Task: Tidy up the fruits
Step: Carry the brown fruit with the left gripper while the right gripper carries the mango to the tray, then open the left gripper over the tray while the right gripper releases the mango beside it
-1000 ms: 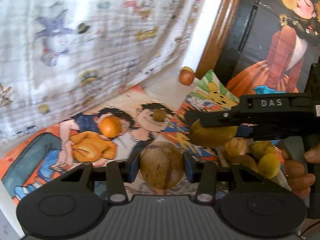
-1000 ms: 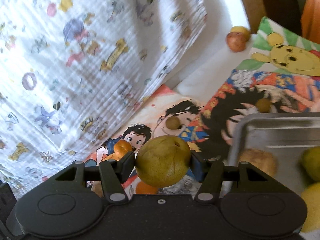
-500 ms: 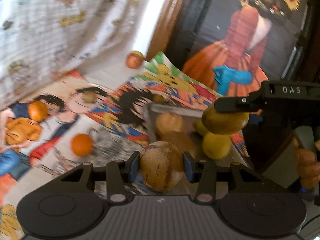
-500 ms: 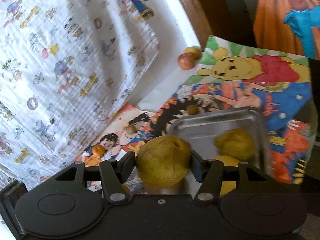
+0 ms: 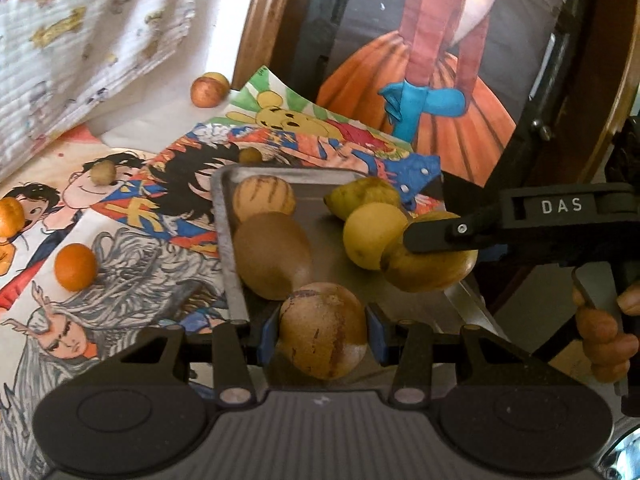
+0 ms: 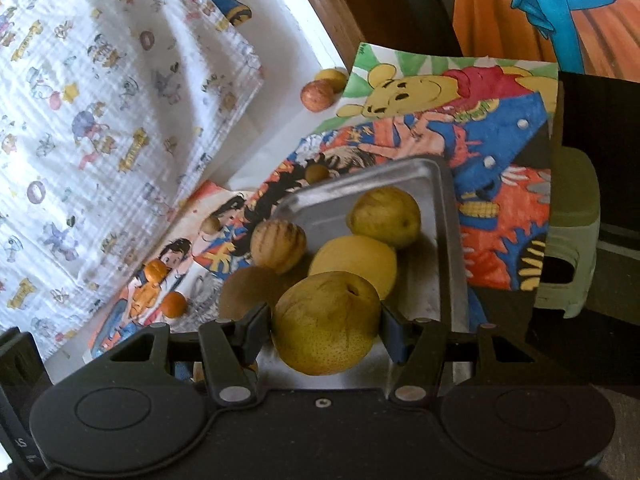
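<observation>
Left wrist view tells me both loads have swung from the cartoon posters to above the shallow metal tray (image 5: 228,240) within the last second, so I judge the release is next; my left gripper (image 5: 322,330) is clamped on a mottled brown round fruit (image 5: 323,330) at the tray's near edge; my right gripper (image 6: 326,326) is clamped on a speckled yellow-green pear (image 6: 326,322) over its near end; four fruits already lie inside; small orange citrus fruits (image 5: 75,267) wait outside.

We see black grippers, the left gripper (image 5: 323,330) with blue-padded jaws, the right gripper (image 5: 430,236) stamped "DAS".
</observation>
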Action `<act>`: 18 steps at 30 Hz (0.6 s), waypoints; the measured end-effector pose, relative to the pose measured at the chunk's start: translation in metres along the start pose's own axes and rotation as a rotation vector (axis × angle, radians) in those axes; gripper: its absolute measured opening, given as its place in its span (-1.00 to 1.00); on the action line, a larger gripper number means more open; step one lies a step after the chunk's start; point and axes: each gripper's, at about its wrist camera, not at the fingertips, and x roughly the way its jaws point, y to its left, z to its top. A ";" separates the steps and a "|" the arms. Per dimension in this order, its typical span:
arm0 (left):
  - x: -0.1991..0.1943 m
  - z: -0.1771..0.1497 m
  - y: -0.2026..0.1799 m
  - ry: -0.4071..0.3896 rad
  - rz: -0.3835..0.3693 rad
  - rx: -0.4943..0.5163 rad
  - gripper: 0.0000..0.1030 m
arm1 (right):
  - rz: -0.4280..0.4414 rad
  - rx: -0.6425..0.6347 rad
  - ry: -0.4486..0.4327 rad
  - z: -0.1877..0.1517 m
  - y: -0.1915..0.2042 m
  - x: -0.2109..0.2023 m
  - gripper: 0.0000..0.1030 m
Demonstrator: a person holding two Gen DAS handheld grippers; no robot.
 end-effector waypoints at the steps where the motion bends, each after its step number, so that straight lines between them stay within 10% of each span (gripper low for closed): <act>1: 0.002 -0.001 -0.001 0.004 0.002 0.005 -0.04 | -0.002 -0.002 0.001 -0.001 -0.001 0.001 0.16; 18: 0.012 -0.003 -0.006 0.041 0.028 0.035 -0.02 | -0.023 -0.014 0.007 -0.014 -0.012 0.012 0.16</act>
